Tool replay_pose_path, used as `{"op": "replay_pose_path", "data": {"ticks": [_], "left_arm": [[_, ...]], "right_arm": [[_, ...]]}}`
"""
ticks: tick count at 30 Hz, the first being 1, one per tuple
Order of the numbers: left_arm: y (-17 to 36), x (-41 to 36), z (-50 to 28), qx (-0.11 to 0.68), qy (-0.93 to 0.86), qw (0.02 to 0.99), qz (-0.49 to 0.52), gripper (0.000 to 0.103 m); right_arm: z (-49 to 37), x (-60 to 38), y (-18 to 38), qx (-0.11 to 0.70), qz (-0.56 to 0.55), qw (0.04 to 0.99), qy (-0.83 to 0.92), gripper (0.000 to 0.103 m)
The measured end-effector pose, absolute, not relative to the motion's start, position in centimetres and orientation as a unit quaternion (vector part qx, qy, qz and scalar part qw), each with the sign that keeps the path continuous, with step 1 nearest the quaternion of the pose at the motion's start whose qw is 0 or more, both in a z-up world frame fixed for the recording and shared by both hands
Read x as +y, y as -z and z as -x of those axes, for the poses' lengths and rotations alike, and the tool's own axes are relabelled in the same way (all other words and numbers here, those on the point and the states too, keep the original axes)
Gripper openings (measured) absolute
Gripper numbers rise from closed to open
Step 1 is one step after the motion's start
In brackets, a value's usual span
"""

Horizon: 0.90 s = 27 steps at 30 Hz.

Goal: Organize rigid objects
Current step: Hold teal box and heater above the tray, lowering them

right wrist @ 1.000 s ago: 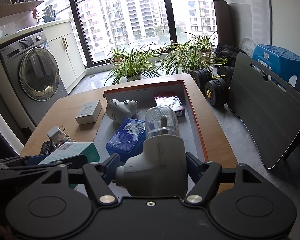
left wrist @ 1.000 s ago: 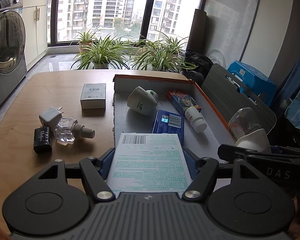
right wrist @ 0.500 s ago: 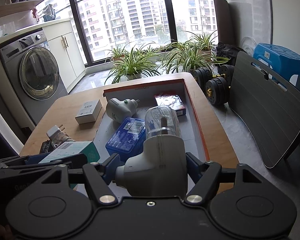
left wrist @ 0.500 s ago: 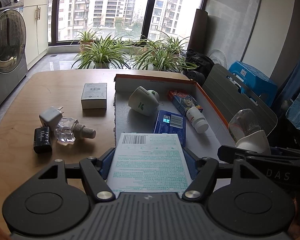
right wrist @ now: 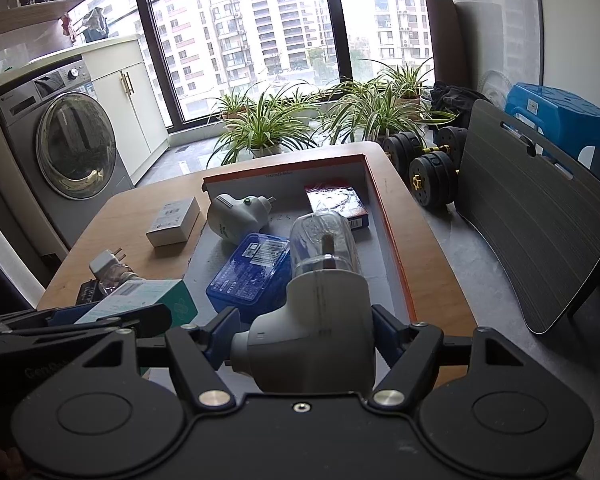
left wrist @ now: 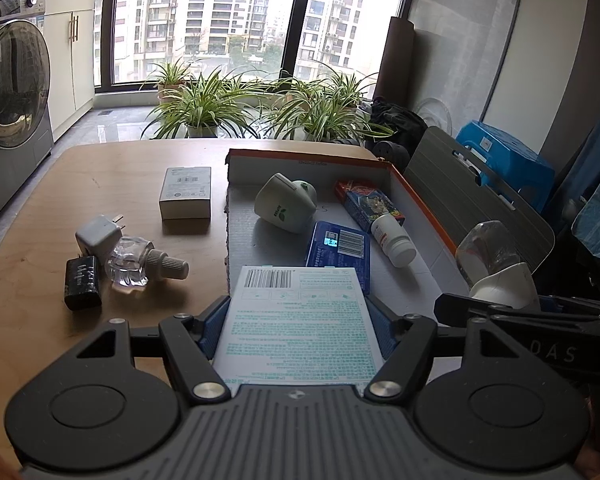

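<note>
Evidently carried in for sorting: left tool (left wrist: 298, 322) clamped on a flat white teal-printed carton (left wrist: 300, 324) above the near edge of the orange-rimmed grey tray (left wrist: 420, 196), right tool (right wrist: 300, 334) clamped on a white clear-bottled plug-in vaporizer (right wrist: 320, 308) near its right rim, loose pieces waiting on the wooden counter (left wrist: 80, 184).

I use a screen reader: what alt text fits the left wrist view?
The left gripper clamps a white printed box above an orange-rimmed tray holding a blue box and white bottle; chargers lie on the wooden table.
</note>
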<state>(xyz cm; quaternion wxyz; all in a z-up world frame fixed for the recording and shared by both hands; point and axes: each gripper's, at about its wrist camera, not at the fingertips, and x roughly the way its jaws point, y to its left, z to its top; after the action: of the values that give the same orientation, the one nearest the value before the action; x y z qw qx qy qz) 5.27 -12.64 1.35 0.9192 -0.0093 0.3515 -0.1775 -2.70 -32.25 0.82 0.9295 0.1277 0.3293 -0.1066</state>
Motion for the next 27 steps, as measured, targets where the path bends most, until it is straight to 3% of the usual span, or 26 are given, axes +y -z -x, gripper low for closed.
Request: {"op": "replay_pose_path", "data": {"ticks": [27], "left_arm": [[-1.33, -13.05, -5.84, 0.353, 0.178, 0.919, 0.008, 0.072]], "right_arm": [[2.52, -32.92, -0.35, 0.337, -0.133, 0.926, 0.11, 0.085]]}}
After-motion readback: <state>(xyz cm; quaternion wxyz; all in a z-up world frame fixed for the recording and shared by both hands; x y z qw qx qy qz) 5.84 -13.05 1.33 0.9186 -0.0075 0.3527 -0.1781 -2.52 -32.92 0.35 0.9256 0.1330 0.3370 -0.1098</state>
